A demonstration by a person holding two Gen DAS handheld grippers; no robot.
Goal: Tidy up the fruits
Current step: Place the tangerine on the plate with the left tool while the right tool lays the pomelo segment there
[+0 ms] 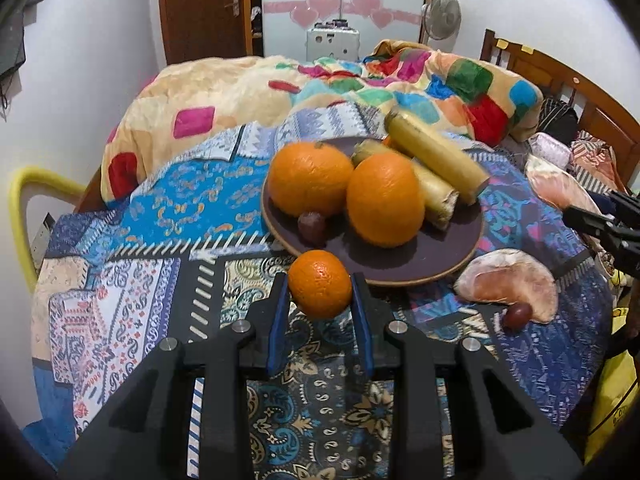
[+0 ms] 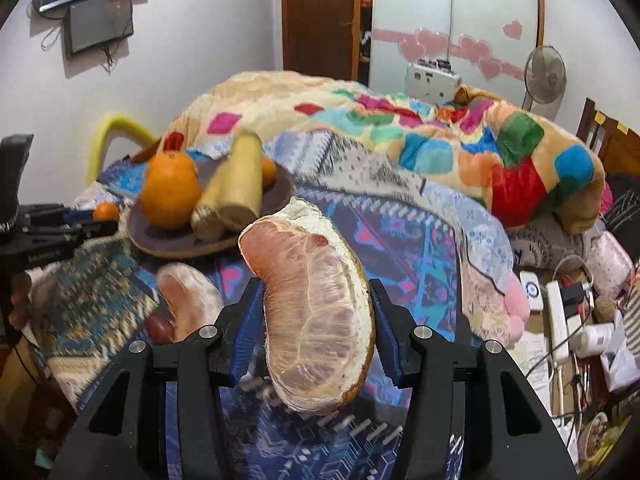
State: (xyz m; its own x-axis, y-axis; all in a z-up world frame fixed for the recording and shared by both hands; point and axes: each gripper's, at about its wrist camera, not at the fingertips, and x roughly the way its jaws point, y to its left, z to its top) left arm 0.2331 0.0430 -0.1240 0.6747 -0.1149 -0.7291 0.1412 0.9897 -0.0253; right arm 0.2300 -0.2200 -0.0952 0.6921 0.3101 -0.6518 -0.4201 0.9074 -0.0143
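Small orange [image 1: 319, 284] clamped between left gripper [image 1: 320, 308] fingers, just before plate [image 1: 400, 268]; right gripper [image 2: 316, 320] grips pomelo segment [image 2: 312, 312].

2 oranges [image 1: 344, 192] on plate [image 1: 400, 264], pomelo segment [image 1: 508, 284] right.

The left gripper [image 1: 320, 300] is showing a matte black, angular frame — two blue ribbed pads [image 1: 277, 322] lining its fingers and four round silver screw heads [image 1: 243, 325] sitting across the linkage. The right gripper [image 2: 316, 320] is wearing the same black body, blue serrated pads [image 2: 245, 332] and silver screws [image 2: 208, 331].
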